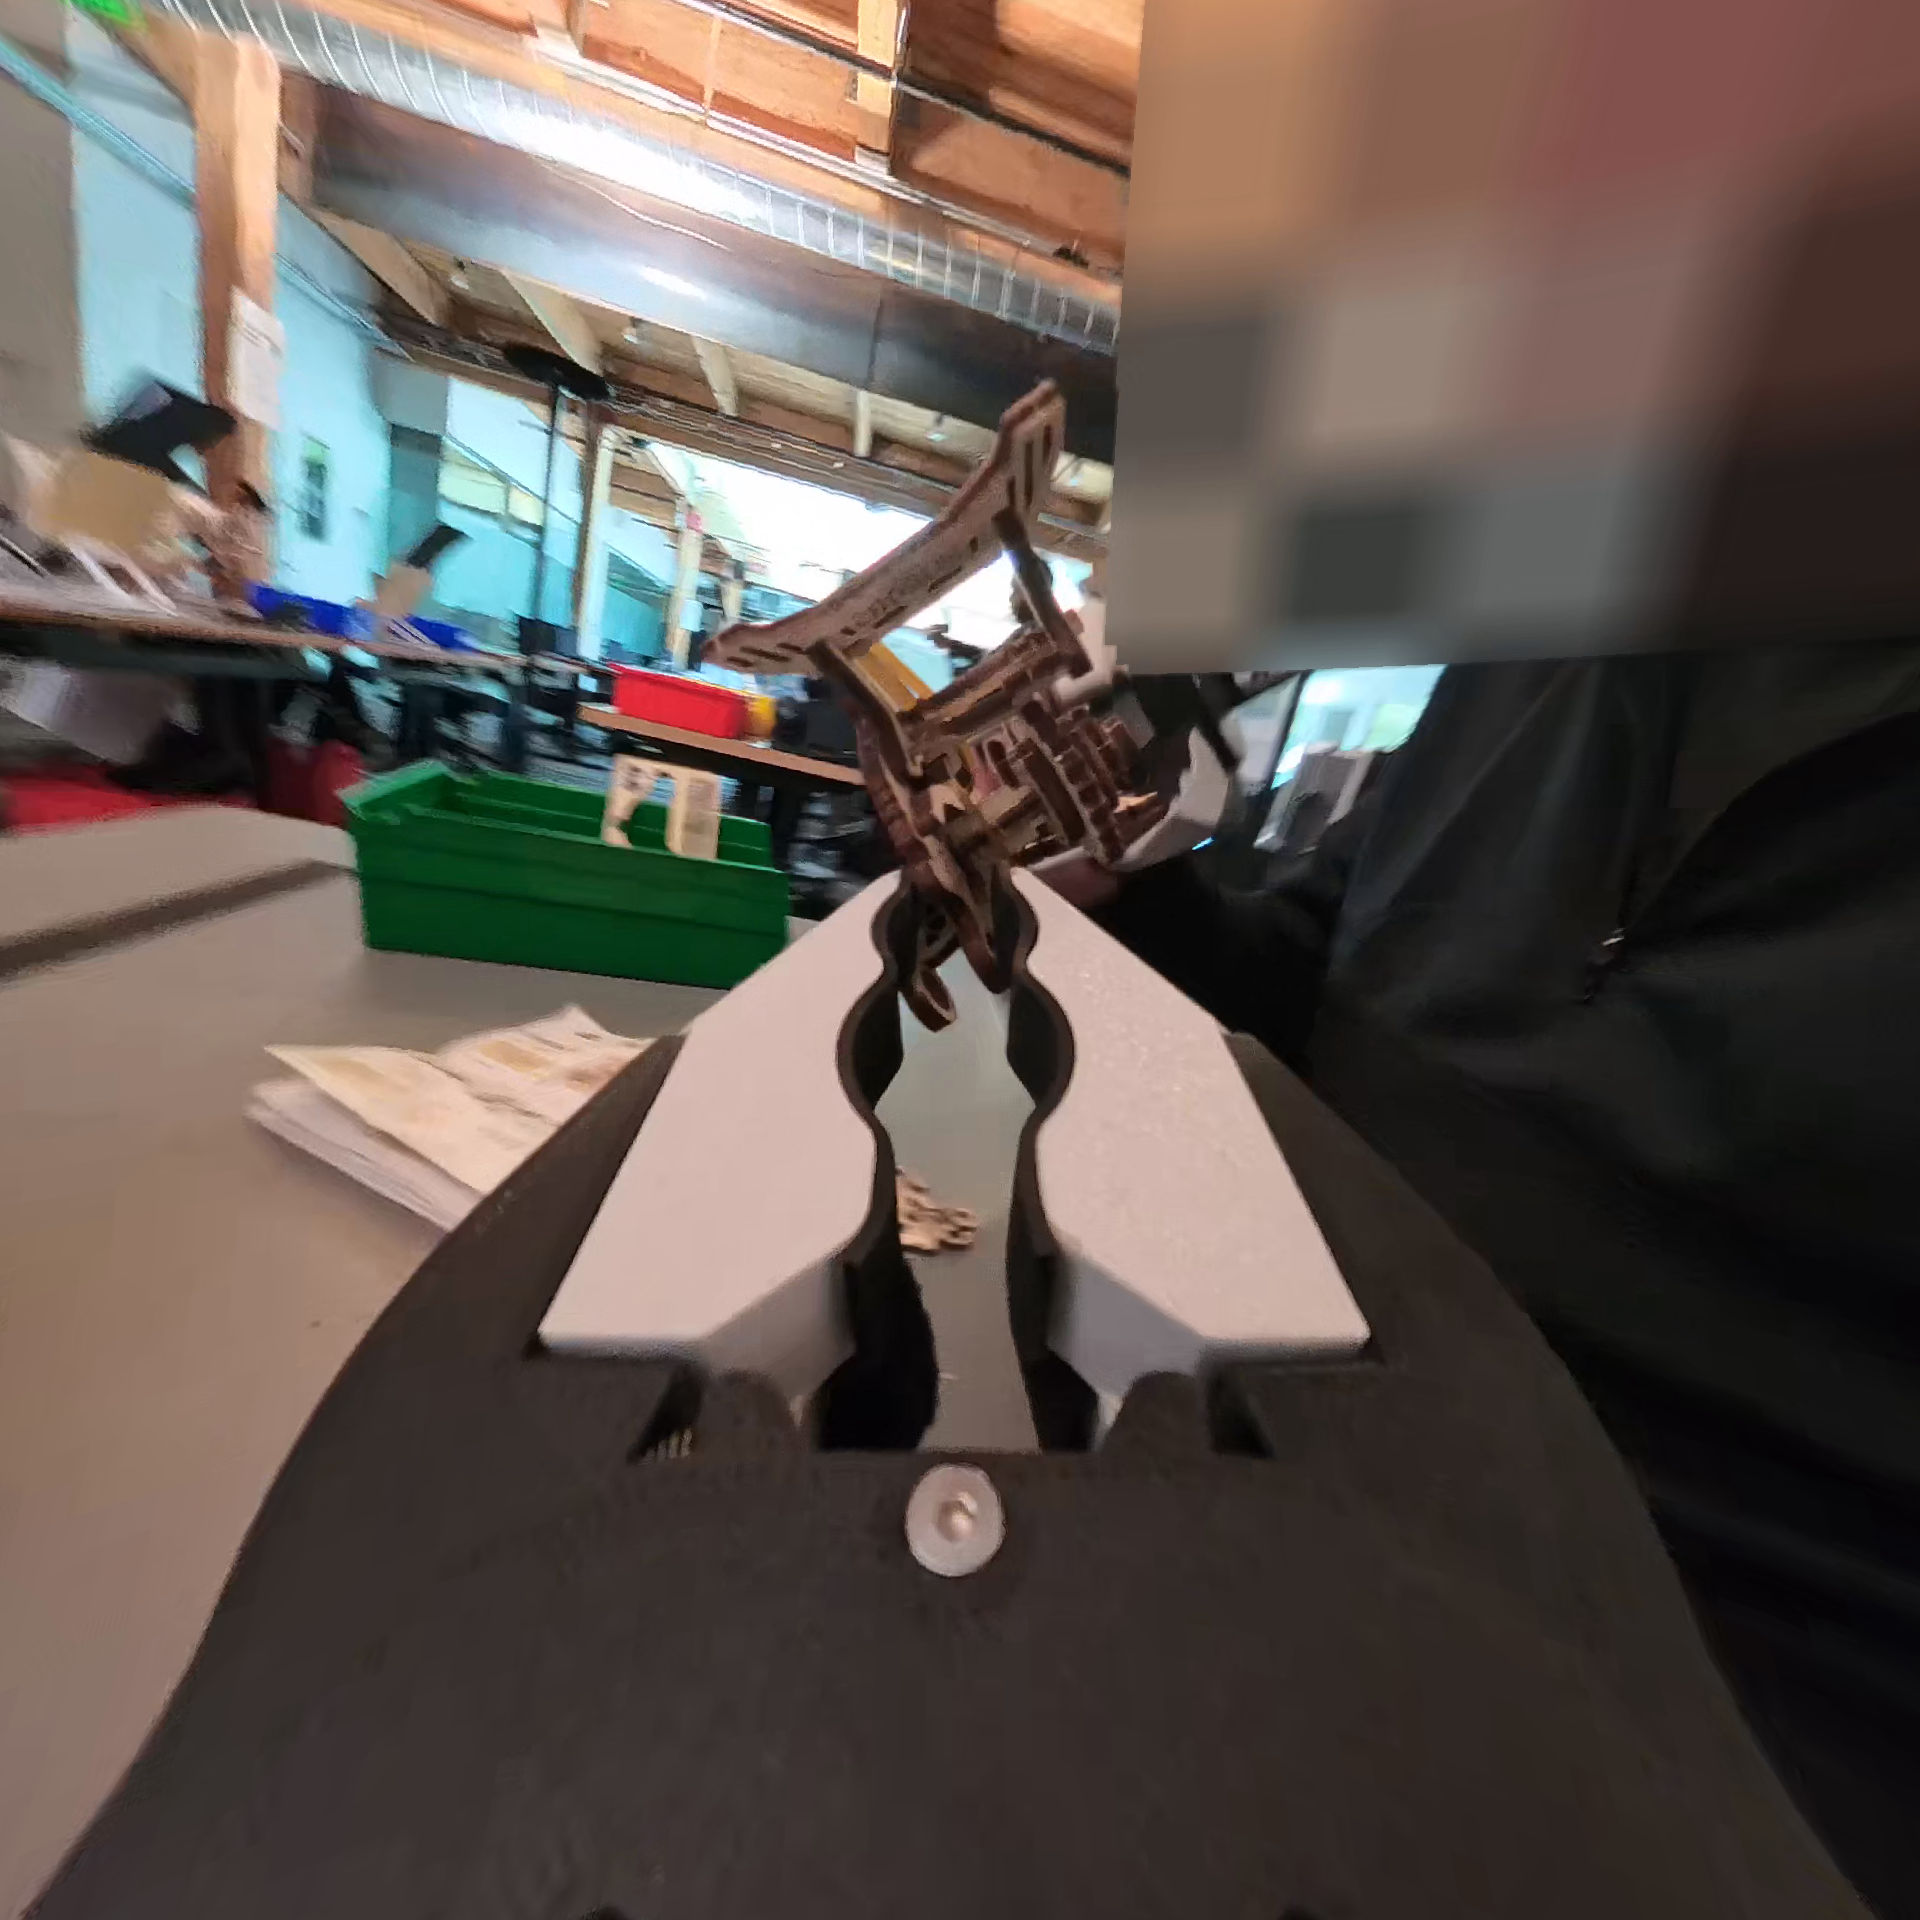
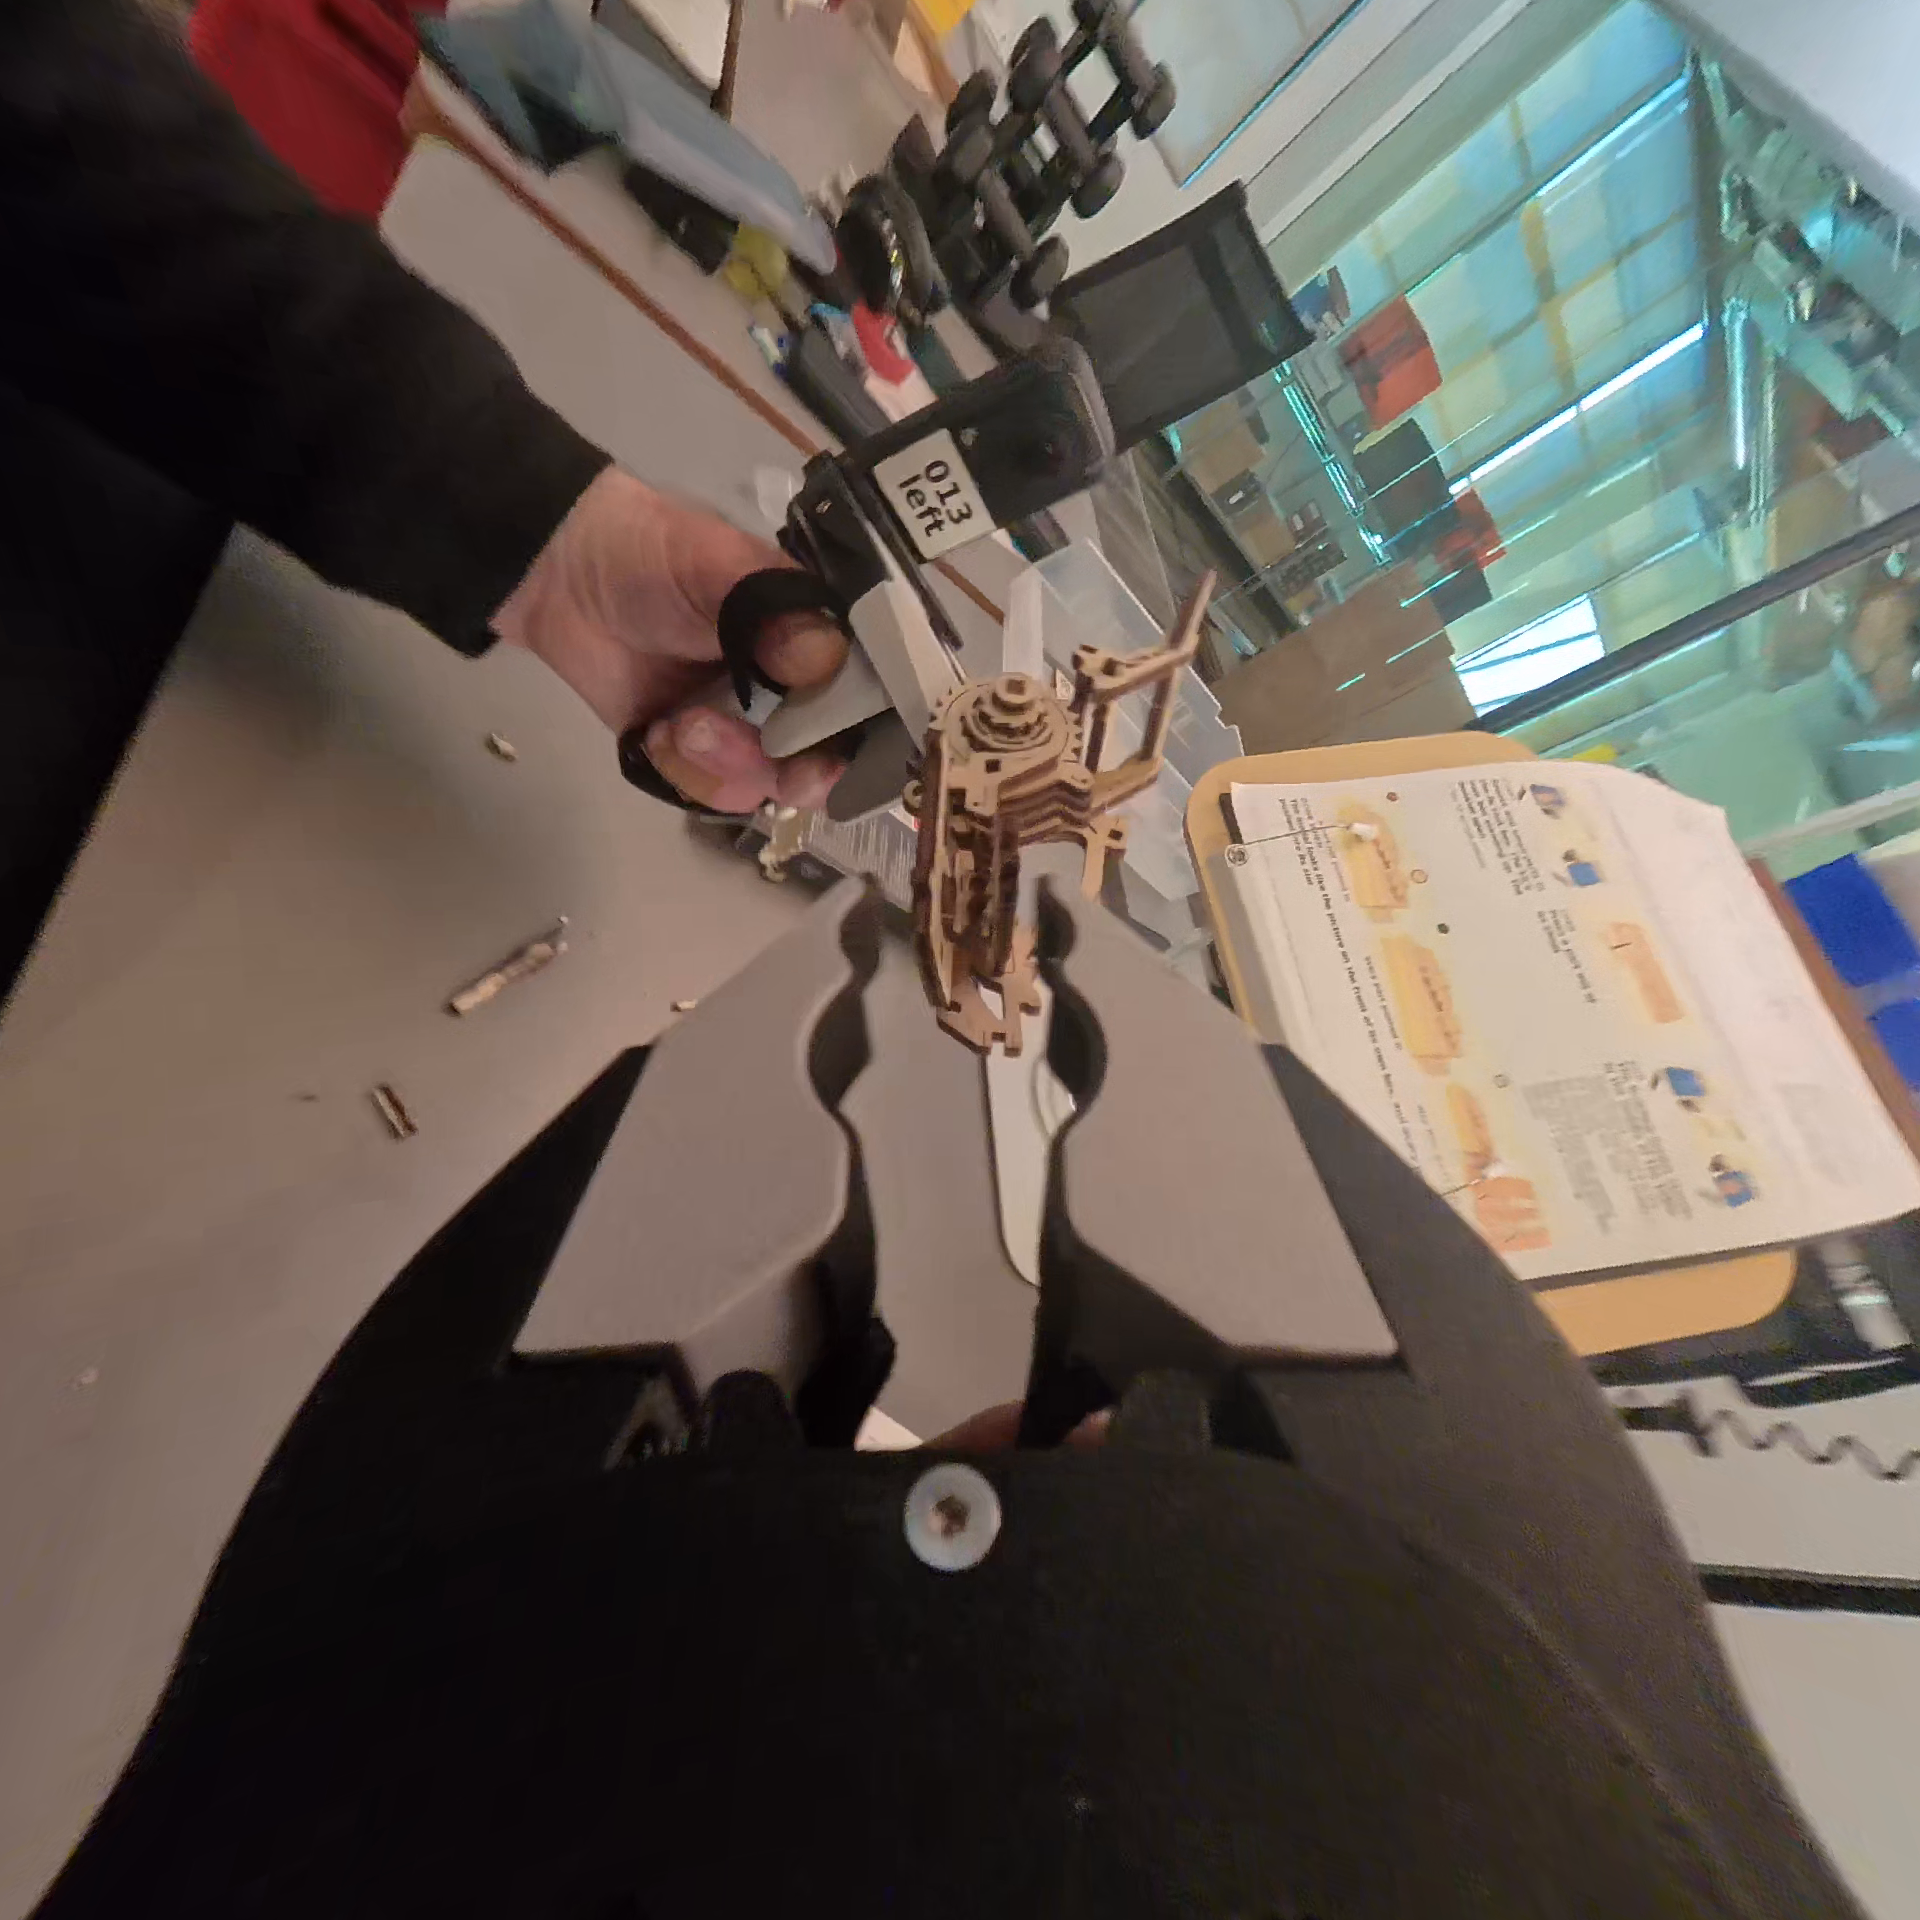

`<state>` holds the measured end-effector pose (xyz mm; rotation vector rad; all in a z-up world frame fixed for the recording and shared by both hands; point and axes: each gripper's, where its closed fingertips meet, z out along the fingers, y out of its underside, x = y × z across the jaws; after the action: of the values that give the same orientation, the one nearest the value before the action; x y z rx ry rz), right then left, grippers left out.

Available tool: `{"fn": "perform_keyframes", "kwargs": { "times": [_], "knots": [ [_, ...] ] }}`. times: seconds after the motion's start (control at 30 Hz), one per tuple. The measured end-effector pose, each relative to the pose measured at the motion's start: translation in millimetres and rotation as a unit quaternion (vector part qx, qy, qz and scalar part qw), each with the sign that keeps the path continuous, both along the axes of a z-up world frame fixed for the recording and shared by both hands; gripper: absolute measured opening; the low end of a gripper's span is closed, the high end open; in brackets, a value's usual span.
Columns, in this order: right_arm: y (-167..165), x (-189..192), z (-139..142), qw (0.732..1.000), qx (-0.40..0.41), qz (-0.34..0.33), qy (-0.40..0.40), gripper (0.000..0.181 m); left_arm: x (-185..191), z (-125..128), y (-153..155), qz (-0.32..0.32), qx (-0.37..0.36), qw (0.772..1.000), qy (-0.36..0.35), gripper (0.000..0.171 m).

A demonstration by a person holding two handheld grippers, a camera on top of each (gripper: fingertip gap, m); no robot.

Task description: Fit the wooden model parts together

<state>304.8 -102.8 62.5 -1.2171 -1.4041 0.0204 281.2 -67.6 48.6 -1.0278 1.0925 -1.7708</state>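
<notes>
The left gripper (image 1: 951, 904) pinches the lower edge of the wooden model (image 1: 966, 727) between its fingers (image 1: 790, 1081), lifting it clear of the grey table (image 1: 156, 1195). The right gripper (image 2: 951, 914) clamps the same model (image 2: 997, 821) from the other side, apparently by a narrow stack of plates. On the table lie loose wooden scraps (image 2: 507, 979), an instruction sheet (image 2: 1538, 997) and, farther off, a green bin (image 1: 561, 883).

Laser-cut wooden model (image 2: 997, 821), matt grey plastic claw (image 2: 951, 914), glossy paper instruction sheet (image 2: 1558, 997).
</notes>
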Motion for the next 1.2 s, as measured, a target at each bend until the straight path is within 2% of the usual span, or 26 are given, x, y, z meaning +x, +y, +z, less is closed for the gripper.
{"fn": "perform_keyframes", "kwargs": {
  "times": [0.03,0.1,0.17,0.2,0.3,0.37,0.43,0.47,0.63,0.7,0.77,0.83,0.93,1.07,1.13,1.2],
  "knots": [
    [-1,4,7,0.999,-0.019,-0.004,0.03,0.033,-1,4,1,0.015,0.022,1.0,0.003,0.011],
    [1,16,17,0.992,-0.082,-0.017,0.095,0.028,-1,12,1,0.046,0.073,0.996,0.013,0.011],
    [9,28,14,0.968,-0.183,-0.047,0.164,0.027,-1,19,0,0.07,0.119,0.99,0.023,0.011],
    [7,30,12,0.949,-0.242,-0.037,0.2,0.027,-1,23,-1,0.078,0.135,0.988,0.024,0.011],
    [2,32,7,0.894,-0.351,-0.022,0.277,0.027,-2,35,-4,0.086,0.156,0.984,0.011,0.012],
    [-2,28,14,0.846,-0.409,0.013,0.342,0.032,-1,39,-5,0.092,0.169,0.981,0.007,0.011],
    [-5,27,24,0.794,-0.457,0.046,0.398,0.028,2,39,-7,0.095,0.185,0.978,0.012,0.012],
    [-4,27,27,0.777,-0.471,0.05,0.415,0.025,3,39,-7,0.099,0.194,0.976,0.014,0.012],
    [-3,24,18,0.749,-0.513,0.021,0.419,0.022,6,46,-12,0.119,0.243,0.962,0.022,0.012],
    [-1,25,16,0.754,-0.509,0.005,0.415,0.019,9,47,-14,0.127,0.262,0.956,0.031,0.012],
    [2,26,16,0.748,-0.51,-0.002,0.425,0.023,11,50,-16,0.135,0.268,0.954,0.028,0.011],
    [2,27,17,0.744,-0.509,0.003,0.433,0.015,12,50,-15,0.141,0.273,0.951,0.03,0.012],
    [4,29,16,0.742,-0.505,-0.001,0.44,0.013,13,50,-13,0.146,0.274,0.95,0.032,0.012],
    [5,29,18,0.717,-0.52,0.012,0.463,0.009,12,50,-11,0.159,0.284,0.945,0.031,0.011],
    [6,29,15,0.719,-0.521,0.009,0.461,0.012,13,50,-10,0.165,0.285,0.944,0.031,0.011],
    [9,35,18,0.698,-0.523,0.016,0.488,0.023,12,51,-7,0.18,0.284,0.941,0.027,0.011]
  ]
}}
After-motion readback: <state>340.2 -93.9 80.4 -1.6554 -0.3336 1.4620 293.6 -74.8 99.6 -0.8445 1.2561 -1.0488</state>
